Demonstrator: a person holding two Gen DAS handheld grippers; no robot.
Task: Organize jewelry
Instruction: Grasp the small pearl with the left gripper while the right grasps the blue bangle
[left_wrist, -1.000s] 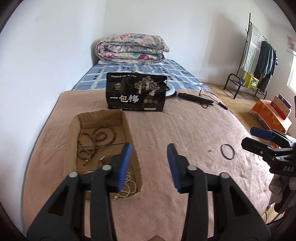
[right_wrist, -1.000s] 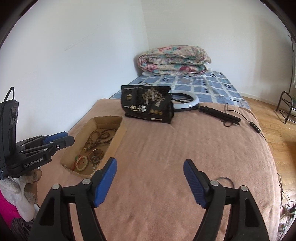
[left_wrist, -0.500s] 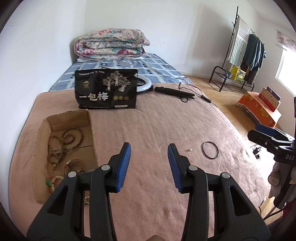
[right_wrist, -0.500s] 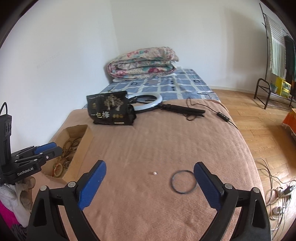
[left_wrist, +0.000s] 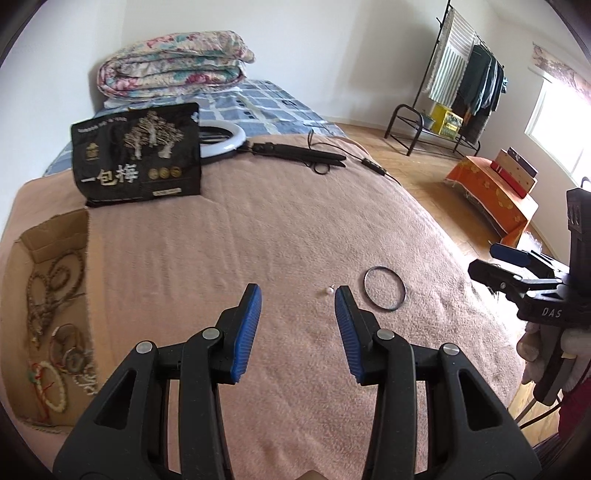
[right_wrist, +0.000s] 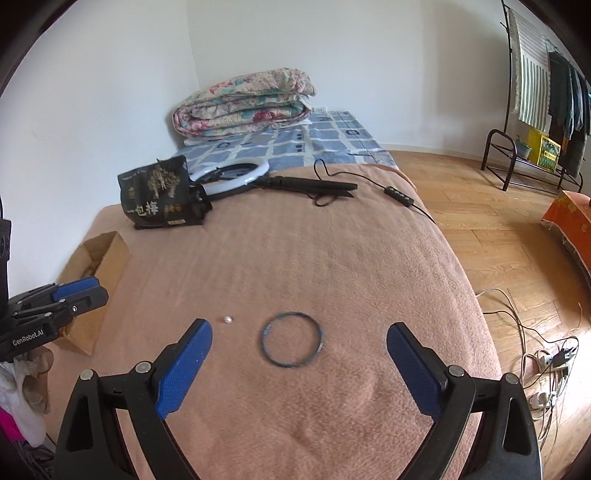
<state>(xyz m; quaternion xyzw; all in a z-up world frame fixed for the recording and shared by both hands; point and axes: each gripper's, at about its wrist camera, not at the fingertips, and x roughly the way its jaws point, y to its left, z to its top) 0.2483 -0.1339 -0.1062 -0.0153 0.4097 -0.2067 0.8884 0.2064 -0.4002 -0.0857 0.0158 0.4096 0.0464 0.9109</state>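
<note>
Showing: jewelry on a pink blanket (right_wrist: 332, 258)
Right gripper (right_wrist: 299, 363): jaws wide, empty, over the dark bangle (right_wrist: 293, 339)
Left gripper (left_wrist: 297, 325): jaws apart, empty
Pearl bead (left_wrist: 328, 290): beside bangle
Cardboard box (left_wrist: 48, 236): holds bead bracelets

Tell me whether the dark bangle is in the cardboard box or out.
Out: the dark bangle lies flat on the blanket, apart from the cardboard box.

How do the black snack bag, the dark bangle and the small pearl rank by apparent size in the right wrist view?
1. black snack bag, although farthest
2. dark bangle
3. small pearl, clearly tiniest
</note>
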